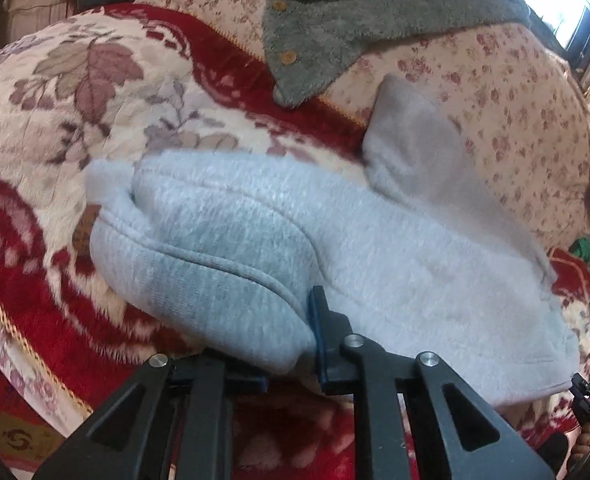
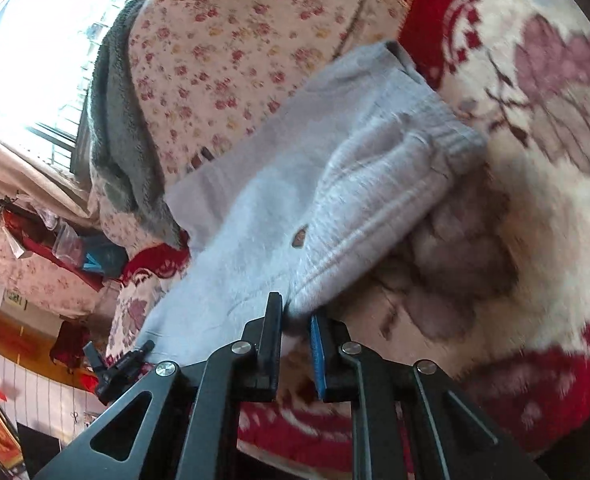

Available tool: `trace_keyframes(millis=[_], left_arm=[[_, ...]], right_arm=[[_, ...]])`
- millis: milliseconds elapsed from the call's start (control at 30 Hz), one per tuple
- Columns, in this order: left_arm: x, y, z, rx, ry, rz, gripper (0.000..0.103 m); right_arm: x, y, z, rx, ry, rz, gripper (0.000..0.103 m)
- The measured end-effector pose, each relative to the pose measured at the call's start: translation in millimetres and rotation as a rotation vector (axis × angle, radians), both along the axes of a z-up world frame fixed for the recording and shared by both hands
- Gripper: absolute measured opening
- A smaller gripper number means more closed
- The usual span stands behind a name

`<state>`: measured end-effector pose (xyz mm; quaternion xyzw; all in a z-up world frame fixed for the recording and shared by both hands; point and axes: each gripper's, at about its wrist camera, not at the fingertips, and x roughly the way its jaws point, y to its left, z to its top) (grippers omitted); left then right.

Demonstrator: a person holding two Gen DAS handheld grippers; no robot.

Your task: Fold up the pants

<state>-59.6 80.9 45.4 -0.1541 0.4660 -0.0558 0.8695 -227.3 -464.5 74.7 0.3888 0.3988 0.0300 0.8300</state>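
The grey pants (image 1: 335, 248) lie mid-frame on the red floral blanket (image 1: 55, 128), one end lifted mid-fold — left gripper (image 1: 291, 360) and right gripper (image 2: 295, 320) each clamp an edge — next, I judge, carry it across evenly.

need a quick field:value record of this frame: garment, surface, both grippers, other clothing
garment: light grey fleece pants, partly folded, one layer lifted over another
surface: red and cream floral blanket, with a pink floral sheet beyond it
left gripper: shut on the pants, fabric bunched between the fingers
right gripper: shut on the pants, pinching an edge
other clothing: green-grey fuzzy jacket with buttons, lying past the pants, apart from them
background: bright window
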Motion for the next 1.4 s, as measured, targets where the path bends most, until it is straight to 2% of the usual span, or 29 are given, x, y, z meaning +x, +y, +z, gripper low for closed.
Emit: trace_keyframes(millis=[100, 167, 233, 300, 367, 400, 433, 467, 567, 667, 700, 733, 800, 900, 967, 1000, 1033, 1100, 1267, 1400], left_arm=[[-3.2, -0.6, -12.5, -0.004, 0.022, 0.026, 0.017], [-7.4, 2.5, -13.7, -0.018, 0.013, 0.057, 0.025], [-12.5, 10.2, -13.8, -0.059, 0.011, 0.089, 0.054], [-17.7, 22.7, -10.7, -0.088, -0.011, 0.133, 0.069], [-20.8, 36.2, -6.3, -0.102, -0.034, 0.178, 0.07], [-20.4, 45.6, -4.2, -0.125, -0.041, 0.207, 0.075], [-18.8, 52.7, -4.3, -0.148, -0.038, 0.226, 0.08], [-15.8, 62.0, -6.3, -0.182, -0.025, 0.251, 0.08], [-7.2, 73.3, -13.0, -0.234, -0.003, 0.276, 0.08], [0.8, 81.6, -15.7, -0.237, -0.003, 0.325, 0.08], [2.8, 83.6, -13.7, -0.236, -0.02, 0.33, 0.07], [4.8, 84.0, -10.6, -0.218, -0.033, 0.329, 0.051], [10.1, 84.1, -5.7, -0.135, -0.03, 0.319, 0.032], [13.2, 89.8, -10.8, -0.101, 0.0, 0.309, 0.031], [12.8, 91.3, -14.6, -0.057, 0.022, 0.309, 0.032], [10.3, 92.2, -15.4, -0.04, 0.026, 0.314, 0.038], [7.8, 93.0, -15.1, -0.021, 0.027, 0.327, 0.055], [0.2, 94.6, -11.5, 0.032, 0.021, 0.365, 0.072], [-10.3, 87.8, 4.7, 0.066, -0.009, 0.355, 0.073], [-11.8, 58.1, 23.3, 0.078, -0.047, 0.285, 0.082]], right_arm=[[0.6, -2.8, -18.0, -0.01, 0.056, -0.001, 0.014], [1.7, -4.6, -27.5, -0.011, 0.104, -0.015, 0.018], [2.4, -5.4, -27.8, -0.016, 0.119, -0.016, 0.019], [3.1, -7.4, -21.9, -0.073, 0.167, -0.018, 0.023], [-0.1, -11.9, -12.4, -0.121, 0.161, -0.039, 0.035], [-2.5, -15.0, -7.9, -0.126, 0.142, -0.053, 0.048], [-4.7, -18.2, -5.1, -0.115, 0.129, -0.066, 0.069], [-6.4, -22.0, -4.3, -0.094, 0.116, -0.079, 0.084], [-6.1, -28.6, -9.0, -0.022, 0.117, -0.093, 0.085], [-1.0, -26.7, -15.7, 0.019, 0.131, -0.096, 0.085], [0.7, -26.9, -17.8, 0.022, 0.139, -0.102, 0.085], [1.2, -26.0, -17.6, 0.016, 0.145, -0.106, 0.085], [2.5, -26.1, -16.9, 0.002, 0.158, -0.107, 0.085], [6.8, -23.4, -9.9, -0.017, 0.16, -0.088, 0.085], [7.1, -23.9, -3.8, -0.056, 0.169, -0.091, 0.085], [6.4, -25.3, -0.2, -0.08, 0.178, -0.1, 0.085], [5.6, -26.3, 2.8, -0.095, 0.178, -0.108, 0.085], [4.5, -28.3, 9.8, -0.121, 0.169, -0.117, 0.085], [8.2, -30.2, 26.9, -0.184, 0.145, -0.135, 0.085], [20.8, -24.0, 32.6, -0.195, 0.115, -0.106, 0.085]])
